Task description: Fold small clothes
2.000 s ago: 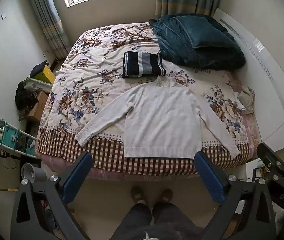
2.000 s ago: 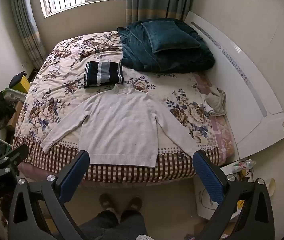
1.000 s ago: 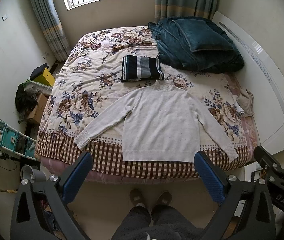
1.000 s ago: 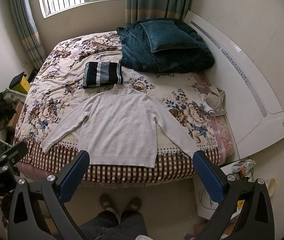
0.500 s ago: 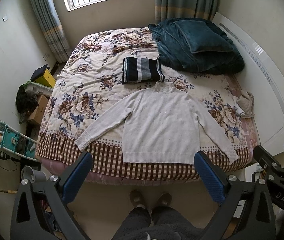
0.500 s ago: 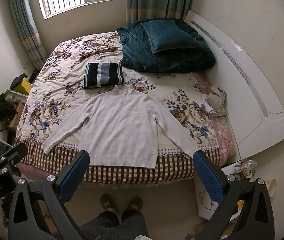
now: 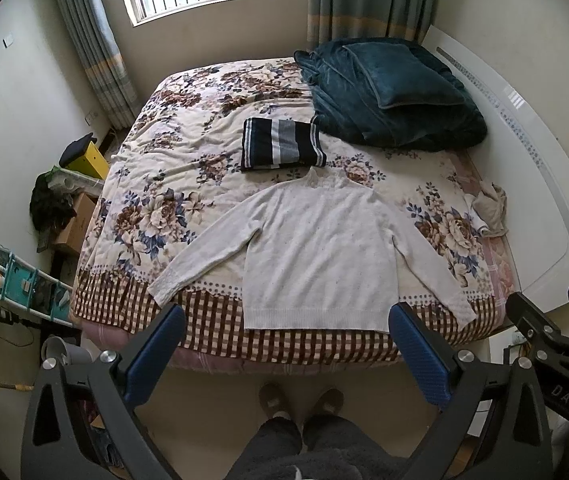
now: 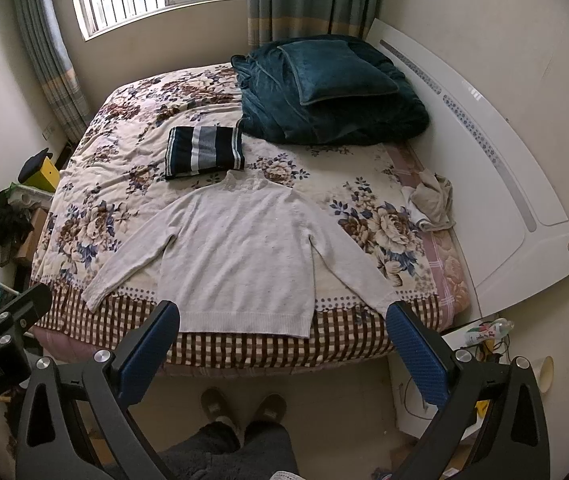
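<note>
Sweater [image 7: 318, 248] lies flat; both my grippers, left [image 7: 290, 354] and right [image 8: 284, 350], hang spread apart, empty. I'd pinch the nine-o'clock sleeve [image 7: 208, 256] cuff first.

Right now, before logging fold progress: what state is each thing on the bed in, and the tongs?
white sweater: unfolded, spread flat, sleeves out.
striped garment: folded, beside the sweater's collar.
teal blanket: bundled near the headboard.
beige cloth: crumpled at the bed's edge.
left tongs: open, empty.
right tongs: open, empty.
</note>
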{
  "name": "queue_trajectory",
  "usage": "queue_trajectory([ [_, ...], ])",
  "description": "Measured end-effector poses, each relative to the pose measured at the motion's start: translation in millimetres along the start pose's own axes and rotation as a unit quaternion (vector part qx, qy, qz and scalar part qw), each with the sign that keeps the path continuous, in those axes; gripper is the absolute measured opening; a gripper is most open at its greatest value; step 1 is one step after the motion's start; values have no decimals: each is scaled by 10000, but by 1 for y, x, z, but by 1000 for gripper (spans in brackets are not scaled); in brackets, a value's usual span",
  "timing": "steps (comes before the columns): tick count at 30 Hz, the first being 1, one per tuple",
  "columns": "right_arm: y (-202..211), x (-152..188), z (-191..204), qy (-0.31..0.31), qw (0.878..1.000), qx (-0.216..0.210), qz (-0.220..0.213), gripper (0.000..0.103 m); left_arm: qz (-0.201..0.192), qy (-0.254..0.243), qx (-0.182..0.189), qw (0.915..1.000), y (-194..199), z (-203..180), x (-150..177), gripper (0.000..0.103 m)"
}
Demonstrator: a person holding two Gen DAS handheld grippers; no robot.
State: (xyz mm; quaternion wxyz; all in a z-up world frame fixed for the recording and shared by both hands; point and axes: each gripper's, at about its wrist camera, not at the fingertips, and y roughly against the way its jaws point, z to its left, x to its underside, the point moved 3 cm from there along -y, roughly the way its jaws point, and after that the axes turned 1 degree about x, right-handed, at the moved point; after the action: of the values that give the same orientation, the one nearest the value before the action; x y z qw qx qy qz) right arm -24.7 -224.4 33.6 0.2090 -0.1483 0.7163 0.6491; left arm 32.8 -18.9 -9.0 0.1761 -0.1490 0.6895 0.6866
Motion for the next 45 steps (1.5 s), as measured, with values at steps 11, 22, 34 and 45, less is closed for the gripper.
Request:
queue_trajectory([
  [11, 0, -1, 3, 9, 10000, -7, -2, 103, -11, 9, 5, 10000, 0, 0, 1, 103],
  [22, 1, -3, -3, -11, 10000, -27, -8, 103, -29, 11, -3, 10000, -1, -3, -6, 103],
  [34, -2, -12, 0, -42, 10000, -56, 24, 103, -36, -15, 10, 10000, -4, -9, -9, 103],
  [45, -110, 10, -21, -1326, 9902, 147, 422, 103, -539, -422, -416, 9968, -129, -5, -20, 103],
])
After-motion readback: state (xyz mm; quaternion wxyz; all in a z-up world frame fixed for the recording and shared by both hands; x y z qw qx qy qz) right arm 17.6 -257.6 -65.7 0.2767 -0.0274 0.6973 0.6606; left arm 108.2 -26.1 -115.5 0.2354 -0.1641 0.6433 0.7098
